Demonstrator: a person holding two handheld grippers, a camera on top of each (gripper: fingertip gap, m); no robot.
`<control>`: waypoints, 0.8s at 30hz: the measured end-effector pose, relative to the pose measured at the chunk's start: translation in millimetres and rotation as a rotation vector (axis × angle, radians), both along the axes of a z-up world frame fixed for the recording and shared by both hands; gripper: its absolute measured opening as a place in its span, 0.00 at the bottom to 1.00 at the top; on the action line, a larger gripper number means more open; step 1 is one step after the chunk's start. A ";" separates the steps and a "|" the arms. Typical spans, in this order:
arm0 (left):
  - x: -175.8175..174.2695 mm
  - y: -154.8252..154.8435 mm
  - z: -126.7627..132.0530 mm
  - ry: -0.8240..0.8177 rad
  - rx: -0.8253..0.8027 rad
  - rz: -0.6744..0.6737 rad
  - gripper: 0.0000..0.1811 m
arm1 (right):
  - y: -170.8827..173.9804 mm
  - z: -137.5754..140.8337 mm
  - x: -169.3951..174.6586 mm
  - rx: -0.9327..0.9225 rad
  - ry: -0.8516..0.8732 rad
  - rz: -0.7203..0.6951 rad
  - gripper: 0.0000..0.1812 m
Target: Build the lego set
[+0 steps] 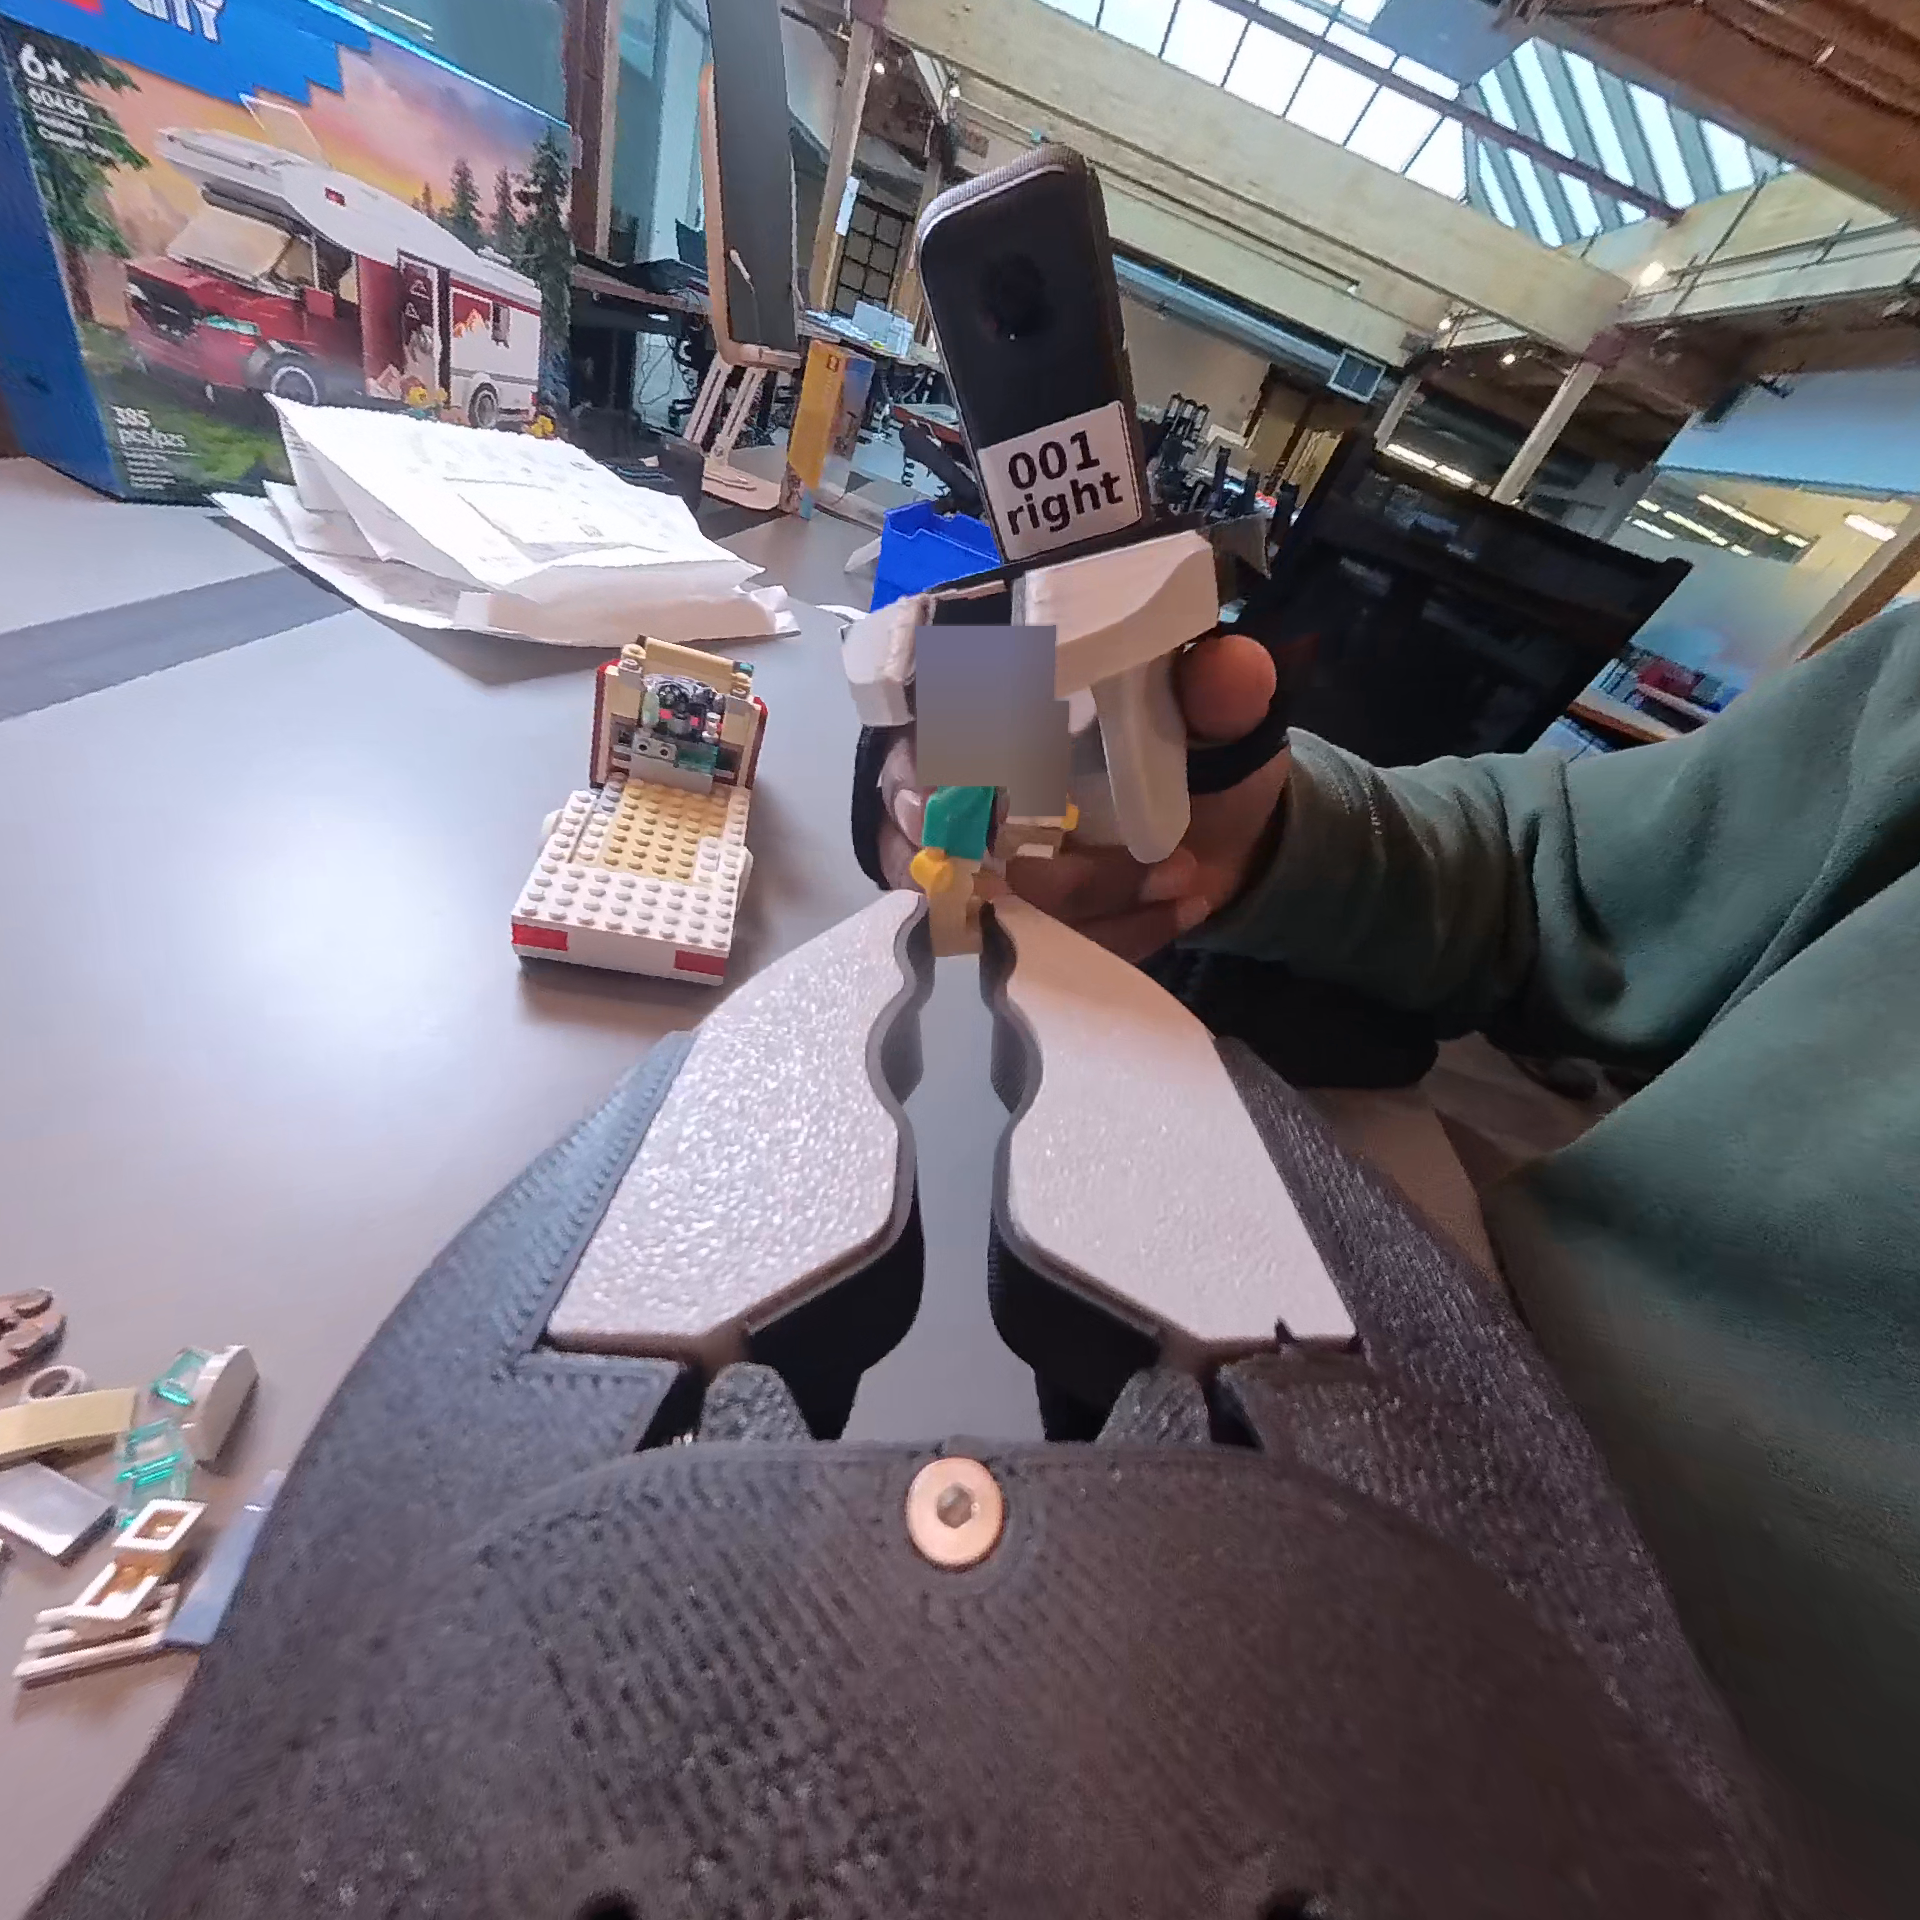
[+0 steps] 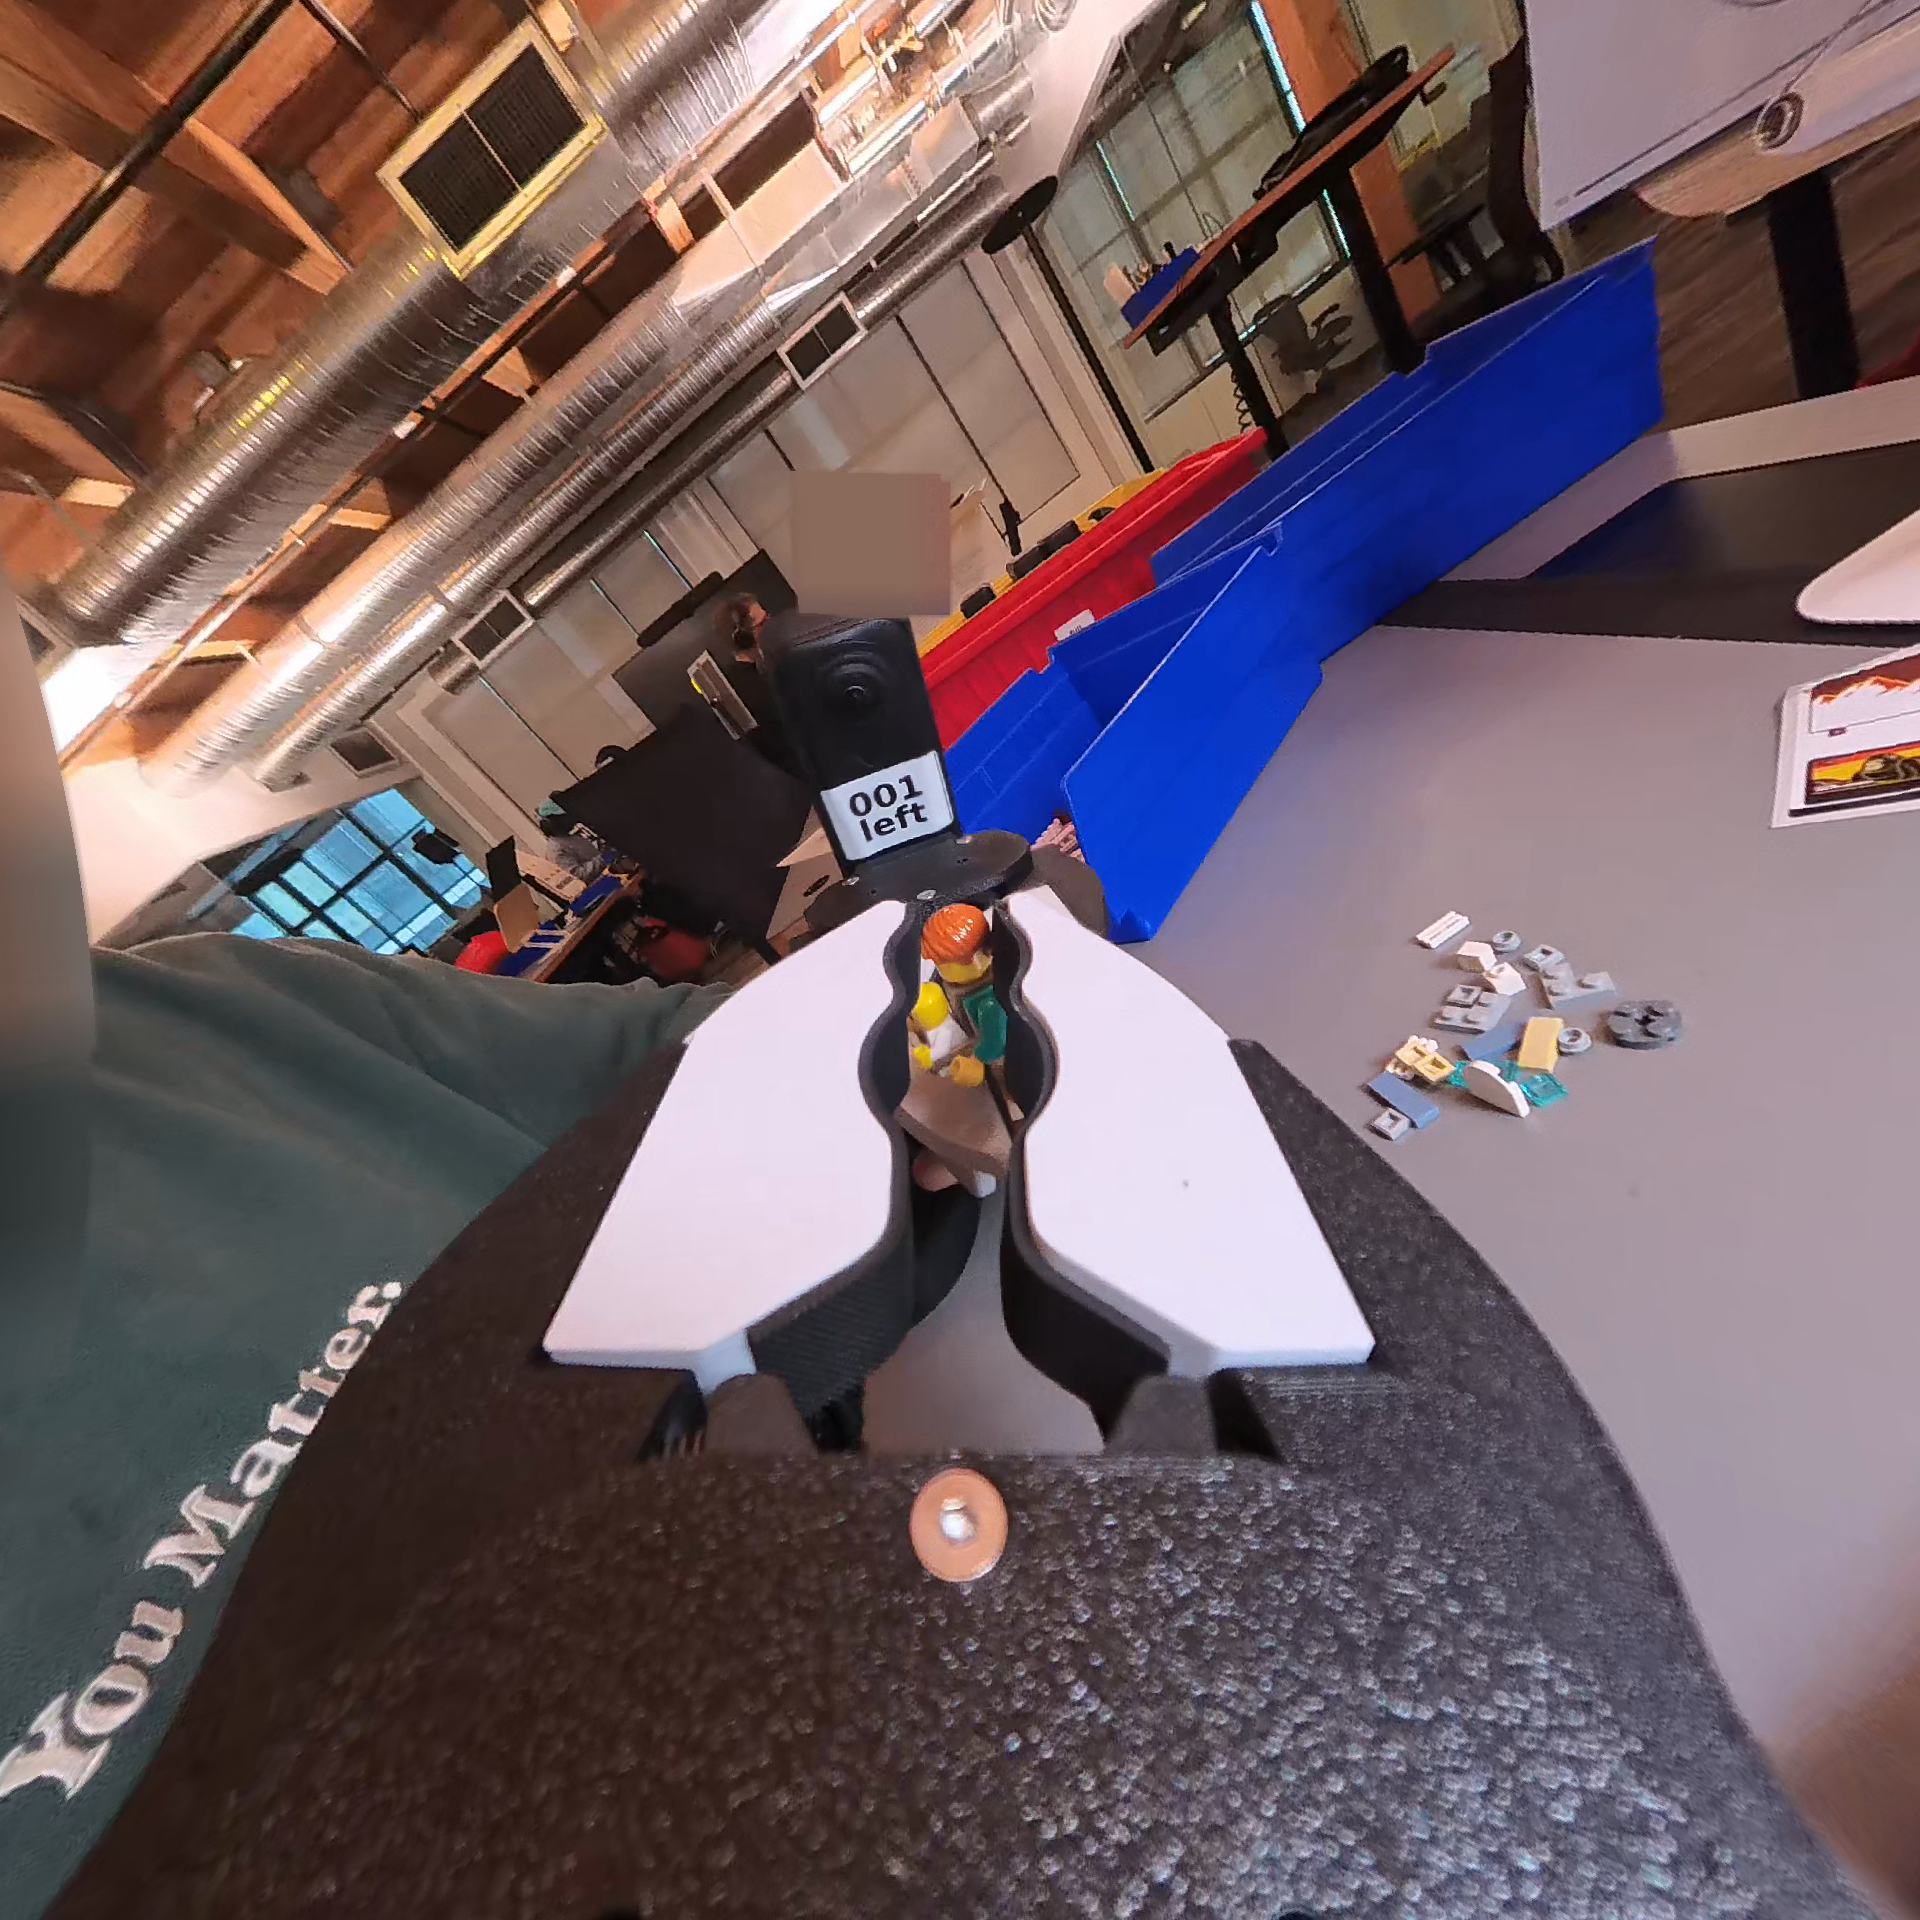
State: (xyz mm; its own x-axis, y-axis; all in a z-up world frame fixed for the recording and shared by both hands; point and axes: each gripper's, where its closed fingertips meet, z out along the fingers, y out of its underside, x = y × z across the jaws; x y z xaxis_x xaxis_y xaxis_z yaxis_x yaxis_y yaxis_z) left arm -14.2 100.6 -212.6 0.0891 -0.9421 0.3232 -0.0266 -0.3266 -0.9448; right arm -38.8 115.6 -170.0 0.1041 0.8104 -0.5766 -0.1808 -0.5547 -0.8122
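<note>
Pinching at the very tips, the left gripper (image 1: 953, 923) has its jaws drawn nearly together on the tan legs of a minifigure (image 1: 961, 852), which stands above the grey table (image 1: 260, 935) in a green top with yellow hands. Facing it from the other side, the right gripper (image 2: 954, 1023) has its jaws closed to a narrow gap around the same minifigure (image 2: 961, 1013), with the orange-haired figure between the wavy inner edges of its white fingers (image 2: 779, 1164); whether those edges press on it or only flank it cannot be told. One minifigure is in view, shared between the two grippers.

From left to right in the left wrist view, one scatter of loose pieces (image 1: 104, 1475) lies at the near left table edge, one set box (image 1: 260, 229) stands at the far left, one pile of white paper bags and sheets (image 1: 488, 530) lies beside it, and one partly built vehicle (image 1: 649, 821), white and tan studded with a red-sided cab, sits left of the grippers. A hand (image 1: 1195, 821) in a green sleeve grips the right gripper's handle.

In the right wrist view, several blue bins (image 2: 1299, 665) stand beyond the grippers, the loose pieces (image 2: 1507, 1039) lie to the right, and one sticker sheet (image 2: 1849, 748) lies at the right edge.
</note>
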 end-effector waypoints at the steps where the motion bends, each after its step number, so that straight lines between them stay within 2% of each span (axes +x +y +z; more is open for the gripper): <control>1: -0.3 0.3 -0.1 0.007 0.014 0.005 0.05 | -0.4 0.3 -0.2 -0.002 0.002 0.002 0.07; 11: 0.5 -2.8 -2.9 0.035 0.076 -0.019 0.05 | -0.4 -2.5 1.5 -0.097 0.019 0.043 0.07; 22: 2.3 -8.7 -2.0 -0.006 -0.030 -0.085 0.05 | -0.2 -3.6 2.1 -0.112 0.015 0.034 0.07; 24: 2.4 -11.4 -2.0 -0.035 -0.101 -0.130 0.05 | 1.2 -0.1 4.4 -0.102 0.035 0.032 0.14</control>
